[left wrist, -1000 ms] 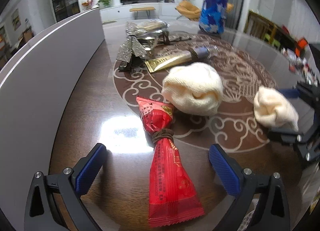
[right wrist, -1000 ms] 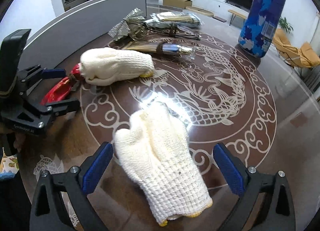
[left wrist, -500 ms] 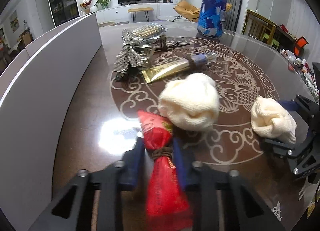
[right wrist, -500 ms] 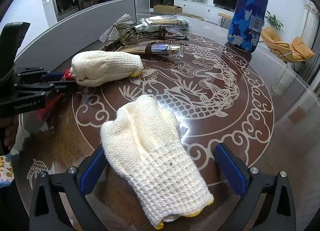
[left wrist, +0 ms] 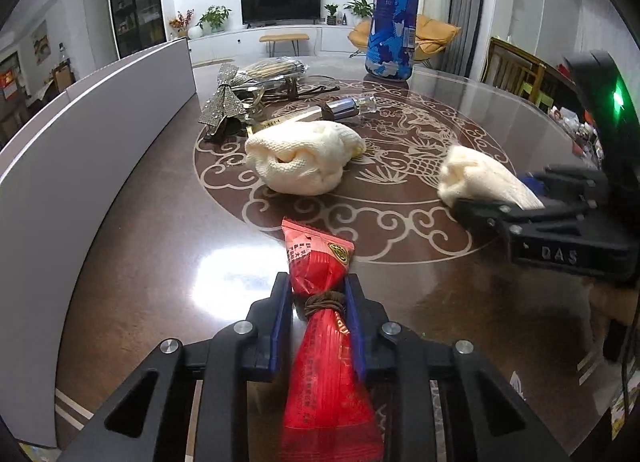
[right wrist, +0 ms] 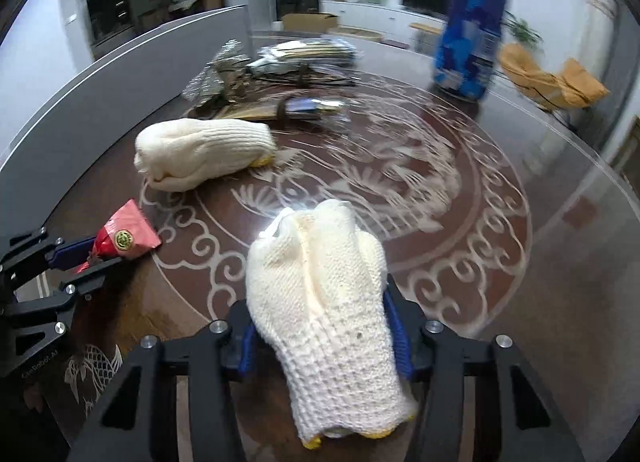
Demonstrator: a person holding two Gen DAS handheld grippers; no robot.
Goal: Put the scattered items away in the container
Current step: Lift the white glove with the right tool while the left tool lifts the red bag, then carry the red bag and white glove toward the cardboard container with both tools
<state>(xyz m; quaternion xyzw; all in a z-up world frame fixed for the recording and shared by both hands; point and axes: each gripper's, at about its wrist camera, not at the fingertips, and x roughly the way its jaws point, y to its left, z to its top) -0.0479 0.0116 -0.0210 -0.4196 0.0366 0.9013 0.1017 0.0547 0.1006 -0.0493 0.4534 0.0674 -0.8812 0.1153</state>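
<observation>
Left wrist: left gripper [left wrist: 318,312] clamps red packet [left wrist: 324,346]; right gripper [right wrist: 322,336] closing round glove [right wrist: 324,302].

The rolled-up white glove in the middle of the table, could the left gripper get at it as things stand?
Probably not yet: the left gripper is shut on the red packet. The rolled glove lies ahead with bare table between.

Red snack packet [left wrist: 320,262], brown tie. Cream knit gloves [right wrist: 320,302], yellow cuff trim. Dark brown table [left wrist: 140,262], pale scroll pattern. Blue-white patterned canister [left wrist: 394,13].
</observation>
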